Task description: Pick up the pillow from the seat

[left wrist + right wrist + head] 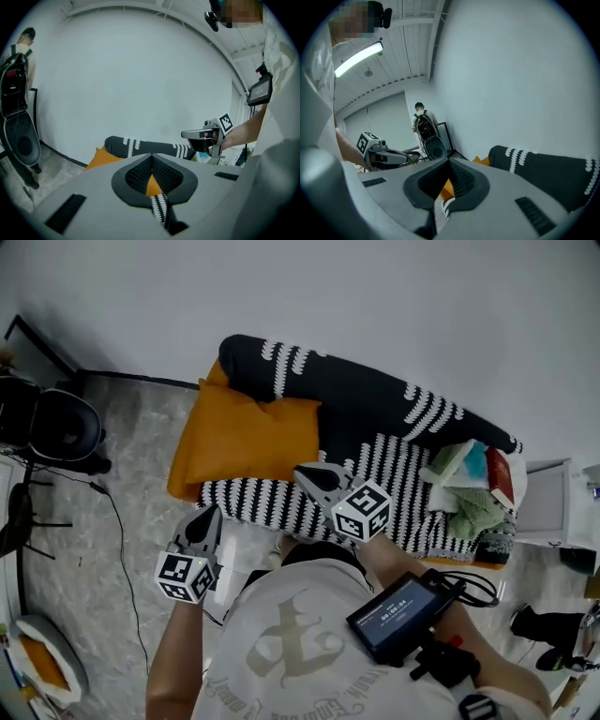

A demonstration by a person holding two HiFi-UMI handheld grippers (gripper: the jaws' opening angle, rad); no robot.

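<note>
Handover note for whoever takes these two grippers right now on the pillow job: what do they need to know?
Left gripper: shut, empty, near the seat's front edge.
Right gripper: shut, empty, above the striped seat, close to the pillow's corner.
Orange pillow: lies on the seat's left end in the head view, against the backrest, untouched.
Done: nothing gripped yet.
Left to do: open the jaws, grip the pillow, lift it off.

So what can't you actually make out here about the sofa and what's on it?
Orange pillow: head view, far edge behind the black striped cover; gripper views, only slivers show past the closed jaws.
Pile at the cover's right end: head view, too small and jumbled to sort.
Small screen by the right arm: head view, print too small to read.
</note>
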